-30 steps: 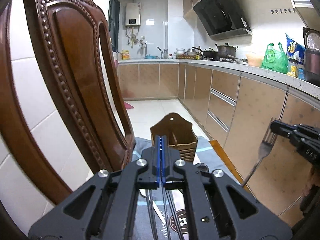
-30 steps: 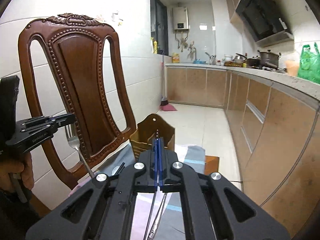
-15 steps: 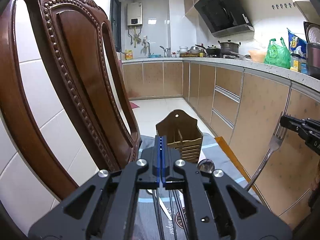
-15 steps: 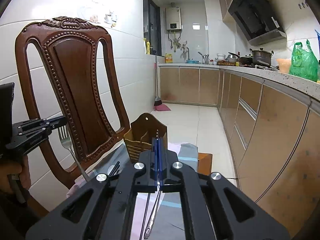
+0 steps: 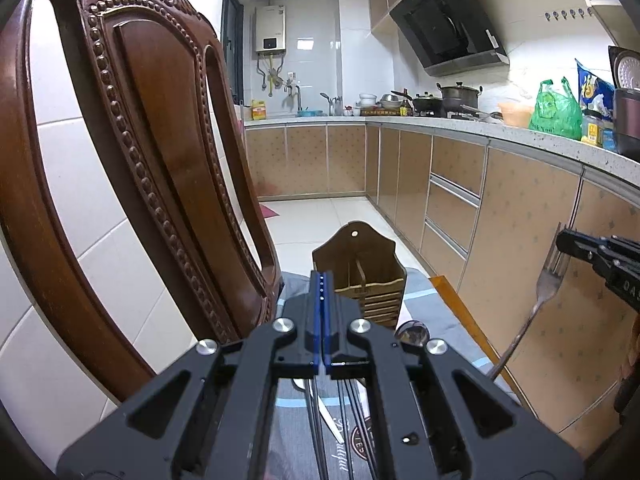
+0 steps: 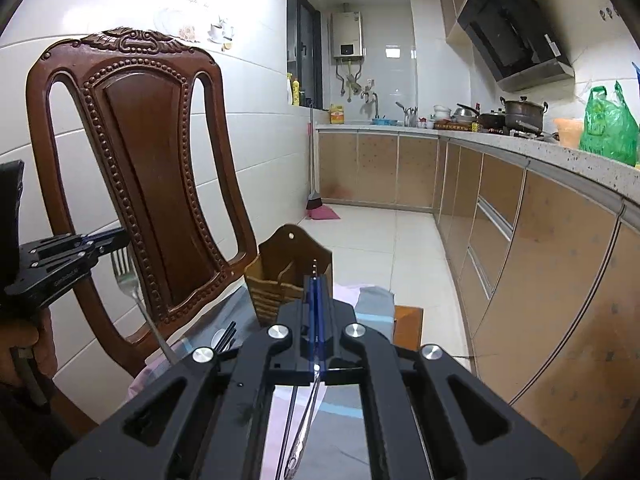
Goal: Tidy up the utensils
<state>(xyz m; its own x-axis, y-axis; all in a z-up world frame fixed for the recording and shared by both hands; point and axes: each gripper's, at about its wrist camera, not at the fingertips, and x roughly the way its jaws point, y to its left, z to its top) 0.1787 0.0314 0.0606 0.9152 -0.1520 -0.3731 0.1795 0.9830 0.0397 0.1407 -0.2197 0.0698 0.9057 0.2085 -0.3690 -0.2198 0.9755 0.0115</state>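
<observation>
A wooden utensil holder stands on a cloth-covered surface ahead; it also shows in the right wrist view. My left gripper is shut on a metal fork, held by its tines with the handle hanging down. My right gripper is shut on a second fork, likewise hanging down. Both are raised in front of the holder. Black chopsticks, a knife and a spoon lie on the cloth below.
A carved wooden chair stands close on the left against the tiled wall; it also shows in the right wrist view. Kitchen cabinets run along the right. The wooden table edge shows past the cloth.
Both grippers have shifted slightly with their forks; the holder sits a little lower and nearer in view. The grips are unchanged.
</observation>
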